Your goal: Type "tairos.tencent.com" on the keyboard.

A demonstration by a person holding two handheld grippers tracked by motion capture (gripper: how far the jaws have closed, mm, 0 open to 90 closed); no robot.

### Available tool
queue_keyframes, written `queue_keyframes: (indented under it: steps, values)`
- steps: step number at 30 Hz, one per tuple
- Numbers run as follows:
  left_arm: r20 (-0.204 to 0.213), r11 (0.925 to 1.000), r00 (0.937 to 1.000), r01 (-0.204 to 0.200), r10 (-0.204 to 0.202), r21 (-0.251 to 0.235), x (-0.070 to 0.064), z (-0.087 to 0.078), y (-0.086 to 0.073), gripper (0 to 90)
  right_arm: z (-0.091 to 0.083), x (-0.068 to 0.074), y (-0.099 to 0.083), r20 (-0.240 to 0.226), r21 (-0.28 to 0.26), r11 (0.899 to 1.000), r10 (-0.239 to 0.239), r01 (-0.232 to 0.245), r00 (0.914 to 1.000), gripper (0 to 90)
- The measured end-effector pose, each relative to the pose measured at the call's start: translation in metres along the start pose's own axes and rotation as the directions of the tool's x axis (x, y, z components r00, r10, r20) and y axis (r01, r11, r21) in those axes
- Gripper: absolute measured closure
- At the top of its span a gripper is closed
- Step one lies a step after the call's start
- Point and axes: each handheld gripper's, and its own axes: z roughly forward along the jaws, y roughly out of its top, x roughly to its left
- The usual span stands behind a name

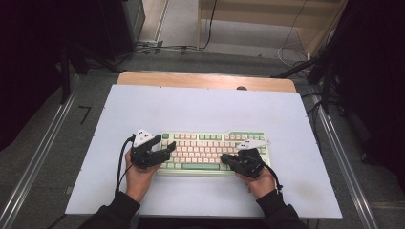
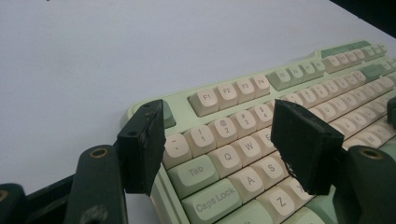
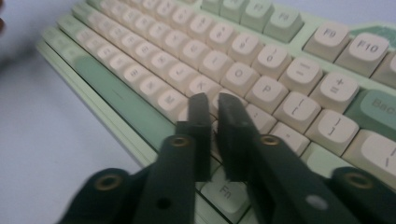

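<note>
Keyboard [image 1: 212,152] lies mid-table on the white mat [image 1: 200,109]. Left gripper [image 2: 217,154] spread wide over its Tab corner; right gripper [image 3: 212,135] nearly pressed together above the lower-right letter keys. Best to press straight down, one key at a time.

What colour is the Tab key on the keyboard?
The Tab key is pale green, unlike the cream letter keys beside it; the left gripper view shows it best.
</note>
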Motion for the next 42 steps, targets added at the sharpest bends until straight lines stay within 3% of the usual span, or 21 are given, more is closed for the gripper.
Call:
queue_keyframes:
  steps: [2, 8, 11, 14, 20, 24, 26, 30, 31, 37, 42]
  values:
    - [-0.001, 1.0, 1.0, -0.001, 0.001, 0.003, 0.0, 0.0, 0.0, 35.7, -0.004, -0.002, 0.002, -0.004, -0.025, 1.0, 0.011, -0.011, 0.9999, 62.6]
    - [0.0, 1.0, 1.0, -0.001, 0.001, 0.002, 0.0, 0.0, 0.0, 35.7, -0.015, -0.013, 0.005, -0.01, -0.09, 0.992, 0.082, -0.082, 0.9966, 39.2]
    - [0.001, 1.0, 1.0, -0.002, 0.002, 0.003, 0.0, 0.0, 0.0, 35.7, -0.017, -0.018, 0.005, 0.012, -0.108, 0.989, 0.102, -0.1, 0.9947, 30.0]
    - [0.001, 1.0, 1.0, -0.004, 0.004, 0.003, 0.0, 0.0, 0.0, 35.7, -0.017, -0.019, 0.004, 0.037, -0.109, 0.988, 0.11, -0.106, 0.9932, 26.2]
    - [0.001, 1.0, 1.0, -0.005, 0.005, 0.002, -0.001, 0.001, 0.0, 35.7, -0.017, -0.02, 0.004, 0.044, -0.109, 0.988, 0.115, -0.109, 0.9924, 26.1]
    - [0.018, 0.9999, 0.9998, -0.012, 0.012, -0.004, -0.002, 0.0, 0.0, 42.0, -0.018, -0.021, 0.004, 0.046, -0.109, 0.988, 0.118, -0.112, 0.992, 26.6]
    - [0.04, 0.9999, 0.9992, -0.011, 0.011, -0.005, -0.002, 0.001, -0.001, 49.0, -0.017, -0.021, 0.004, 0.048, -0.106, 0.988, 0.119, -0.113, 0.9918, 26.6]
    - [0.128, 0.9993, 0.9913, -0.035, 0.034, 0.011, -0.01, 0.007, 0.001, 85.0, -0.016, -0.023, 0.003, 0.052, -0.095, 0.988, 0.125, -0.12, 0.9907, 26.9]
    - [0.145, 0.9989, 0.9886, -0.044, 0.041, 0.018, -0.013, 0.009, 0.002, 90.0, -0.016, -0.023, 0.003, 0.052, -0.097, 0.988, 0.127, -0.121, 0.9906, 27.1]
    - [0.187, 0.9953, 0.9794, -0.086, 0.077, 0.043, -0.036, 0.025, 0.012, 90.0, -0.017, -0.024, 0.003, 0.057, -0.101, 0.987, 0.128, -0.122, 0.9901, 27.7]
    - [0.179, 0.9913, 0.9789, -0.112, 0.098, 0.069, -0.042, 0.033, 0.012, 90.0, -0.017, -0.024, 0.003, 0.058, -0.098, 0.987, 0.132, -0.126, 0.9895, 28.2]
